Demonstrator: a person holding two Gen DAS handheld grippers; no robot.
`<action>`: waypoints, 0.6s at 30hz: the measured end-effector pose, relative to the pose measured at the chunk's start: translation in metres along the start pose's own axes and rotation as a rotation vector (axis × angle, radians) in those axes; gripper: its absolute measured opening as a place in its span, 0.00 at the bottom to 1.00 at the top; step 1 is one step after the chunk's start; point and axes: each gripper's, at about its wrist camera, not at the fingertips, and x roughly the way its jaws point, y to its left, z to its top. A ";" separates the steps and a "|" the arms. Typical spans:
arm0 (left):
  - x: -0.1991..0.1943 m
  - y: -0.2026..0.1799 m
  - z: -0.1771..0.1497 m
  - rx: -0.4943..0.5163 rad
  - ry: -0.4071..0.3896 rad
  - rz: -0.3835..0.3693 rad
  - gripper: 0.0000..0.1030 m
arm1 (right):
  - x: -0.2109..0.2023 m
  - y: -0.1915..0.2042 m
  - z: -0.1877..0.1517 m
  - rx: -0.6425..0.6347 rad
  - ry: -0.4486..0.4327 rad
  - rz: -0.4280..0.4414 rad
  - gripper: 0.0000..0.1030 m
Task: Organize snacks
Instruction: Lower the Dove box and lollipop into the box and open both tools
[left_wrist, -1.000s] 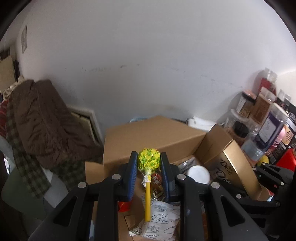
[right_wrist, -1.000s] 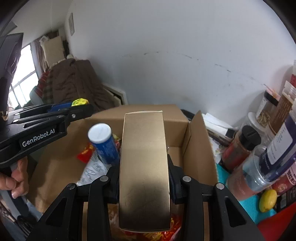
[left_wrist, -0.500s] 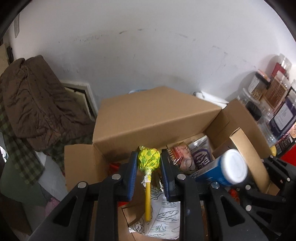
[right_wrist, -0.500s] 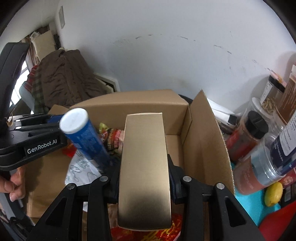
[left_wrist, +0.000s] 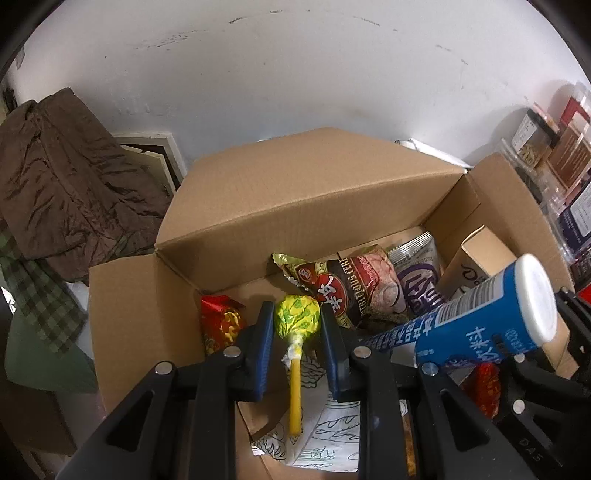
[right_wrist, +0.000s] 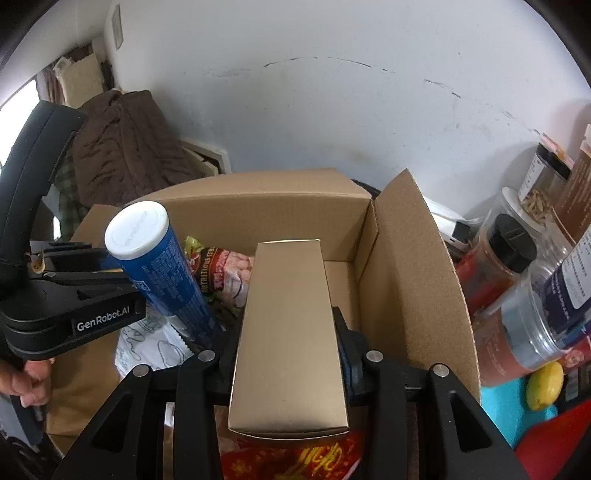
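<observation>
Here the gold box hangs beside the carton wall, floor bare beyond.

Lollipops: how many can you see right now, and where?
1. A yellow-green wrapped lollipop is clamped by its head in the left gripper, stick pointing back toward the camera, above the open cardboard box. More could be buried under the snack packets.
</observation>
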 end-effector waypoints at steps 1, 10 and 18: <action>0.001 -0.001 0.000 0.006 0.003 0.009 0.23 | 0.000 0.000 0.000 0.000 0.000 0.000 0.40; -0.010 -0.005 -0.001 -0.010 -0.021 0.057 0.24 | -0.009 0.004 0.000 -0.027 -0.007 -0.009 0.55; -0.027 -0.010 -0.004 -0.006 -0.083 0.130 0.73 | -0.024 0.003 -0.002 -0.059 -0.025 -0.051 0.63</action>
